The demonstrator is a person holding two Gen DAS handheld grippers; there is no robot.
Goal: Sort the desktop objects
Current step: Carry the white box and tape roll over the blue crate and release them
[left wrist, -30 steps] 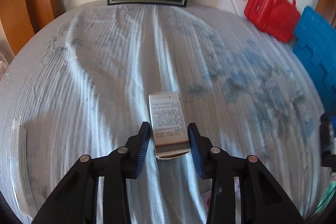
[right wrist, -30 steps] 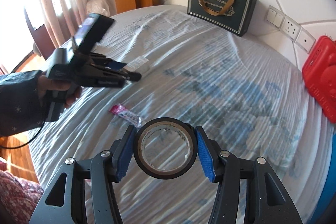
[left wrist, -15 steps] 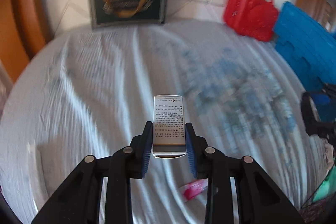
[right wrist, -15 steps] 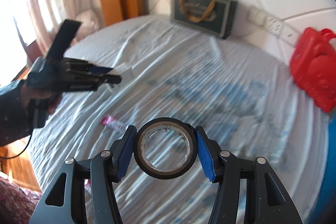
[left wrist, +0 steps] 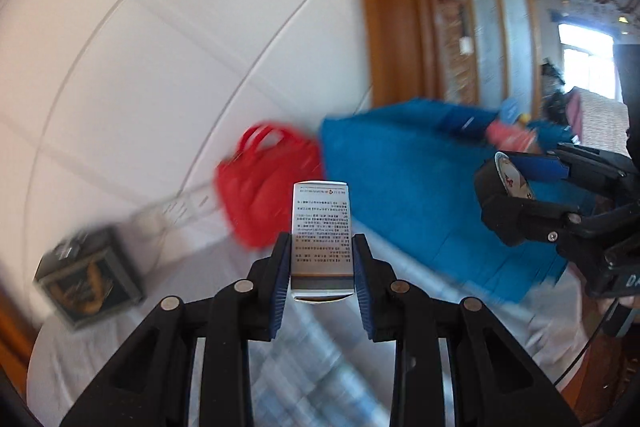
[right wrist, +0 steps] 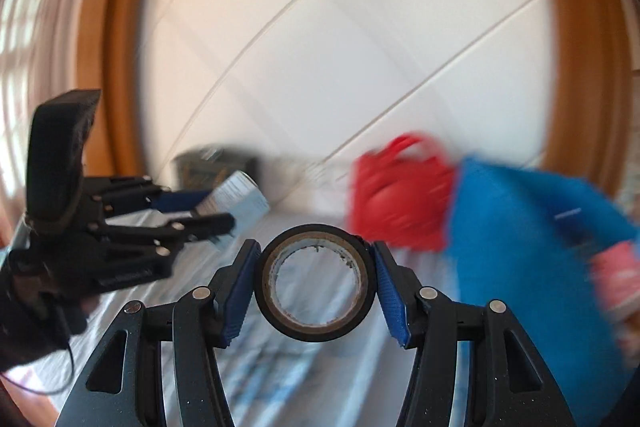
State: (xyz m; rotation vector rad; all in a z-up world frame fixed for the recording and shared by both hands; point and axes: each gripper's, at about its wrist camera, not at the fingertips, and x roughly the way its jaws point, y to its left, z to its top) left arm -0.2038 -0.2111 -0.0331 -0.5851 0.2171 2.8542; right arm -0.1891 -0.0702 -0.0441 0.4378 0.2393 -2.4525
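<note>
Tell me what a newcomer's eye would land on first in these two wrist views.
First, the loads: the left gripper clamps a small silver printed box dead centre of its view, and the right gripper pinches a black tape roll edge-on to its fingers, hole facing the camera. Behind them, blurred, a bright red bag sits against the white wall beside a big blue bag.

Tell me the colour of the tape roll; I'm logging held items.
Black, with a pale inner core. The tape roll shows best in the right wrist view, gripped by the right claw.
</note>
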